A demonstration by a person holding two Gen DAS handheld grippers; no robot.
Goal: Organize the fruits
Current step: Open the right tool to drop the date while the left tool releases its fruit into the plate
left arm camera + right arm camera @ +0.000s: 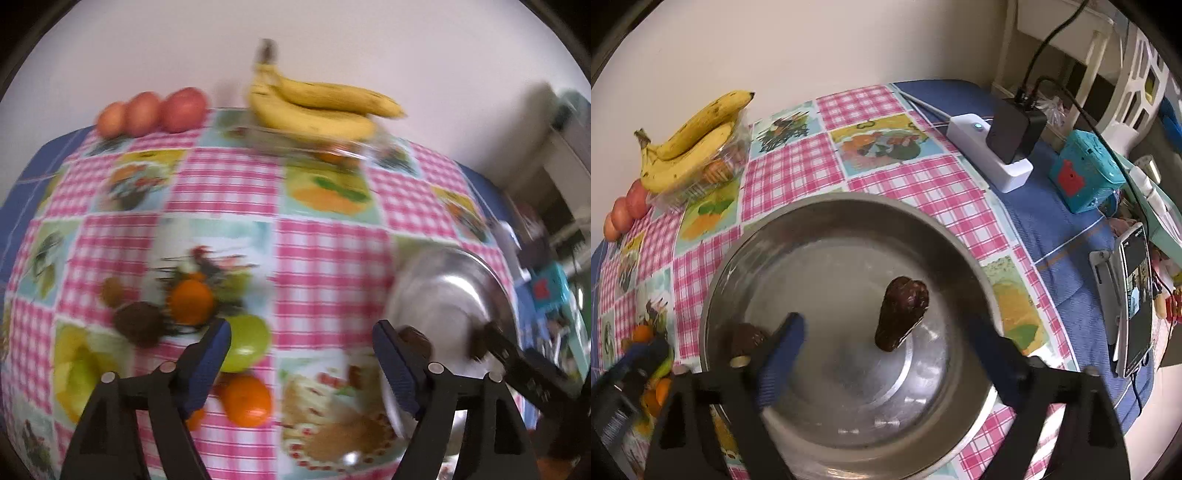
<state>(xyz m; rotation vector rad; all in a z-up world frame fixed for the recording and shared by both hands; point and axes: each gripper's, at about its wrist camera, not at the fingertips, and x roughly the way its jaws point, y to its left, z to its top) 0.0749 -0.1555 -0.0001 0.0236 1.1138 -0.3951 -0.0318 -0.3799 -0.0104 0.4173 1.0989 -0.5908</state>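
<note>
My right gripper [886, 326] hangs open over a steel bowl [849, 201]. Nothing is pressed between its blue pads. One dark avocado [903, 310] lies in the middle of the bowl and a second dark fruit [748, 338] rests against the bowl's left wall. My left gripper [301, 328] is open and empty above the checked tablecloth. Just beyond its left finger lie a green apple [245, 343], two oranges [190, 301] [247, 400] and a dark avocado [138, 326]. The bowl [443, 291] is to its right.
Bananas [314, 107] lie on a clear plastic box [713, 173] at the table's far edge, beside three red fruits [147, 112]. On the blue cloth right of the bowl are a white power strip [990, 151], a teal box [1086, 173] and a phone on a stand [1134, 295].
</note>
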